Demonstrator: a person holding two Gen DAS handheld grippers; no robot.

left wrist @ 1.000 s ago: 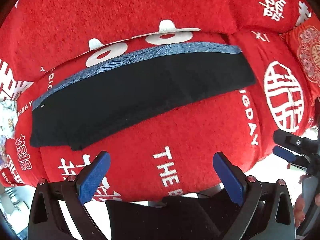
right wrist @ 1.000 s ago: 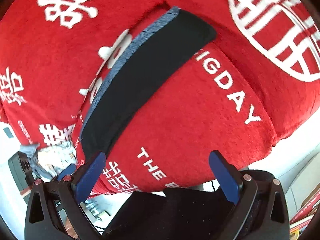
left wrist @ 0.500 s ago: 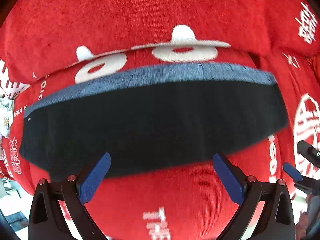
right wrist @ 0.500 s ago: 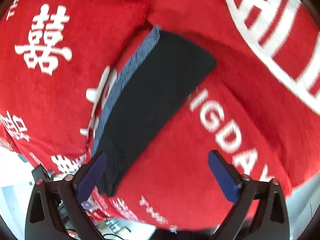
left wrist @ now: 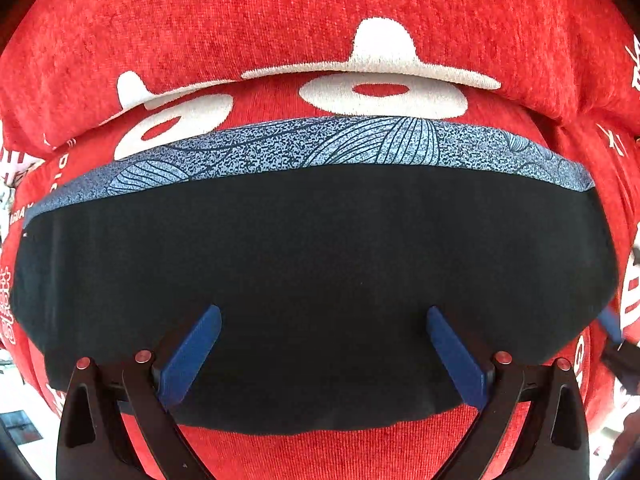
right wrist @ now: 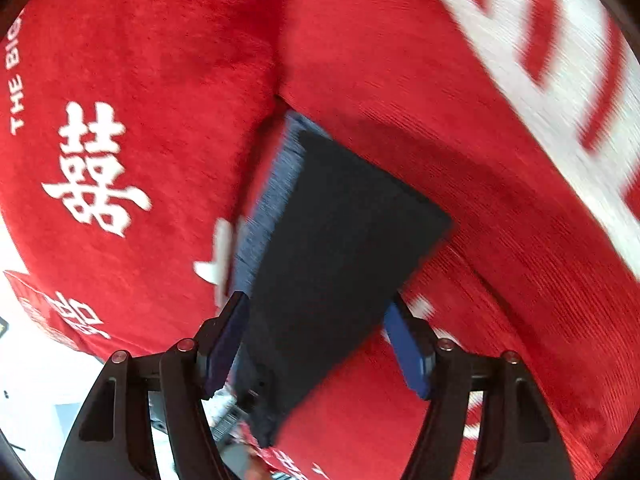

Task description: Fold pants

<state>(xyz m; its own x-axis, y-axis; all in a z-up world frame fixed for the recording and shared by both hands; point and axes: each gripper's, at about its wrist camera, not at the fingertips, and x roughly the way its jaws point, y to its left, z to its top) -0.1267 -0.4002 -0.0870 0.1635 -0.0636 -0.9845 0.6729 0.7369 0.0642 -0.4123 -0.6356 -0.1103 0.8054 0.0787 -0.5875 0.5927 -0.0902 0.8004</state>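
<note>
The folded black pants [left wrist: 312,280] lie on a red sofa [left wrist: 320,40]. The left gripper [left wrist: 322,344] hovers spread above them. The right gripper [right wrist: 316,328] is also spread.

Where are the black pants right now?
The folded black pants with a blue patterned strip lie flat on the red plush cover with white characters, filling the left wrist view, directly ahead of the open left gripper.

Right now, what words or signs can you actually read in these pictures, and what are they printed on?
"THE BIG": white letters on the red blanket, upper left edge of the right view.
"囍": white double-happiness sign on the same blanket.
Other white marks on the blanket are cut off or blurred, unreadable.
The black pants show a blue patterned band, no text.
</note>
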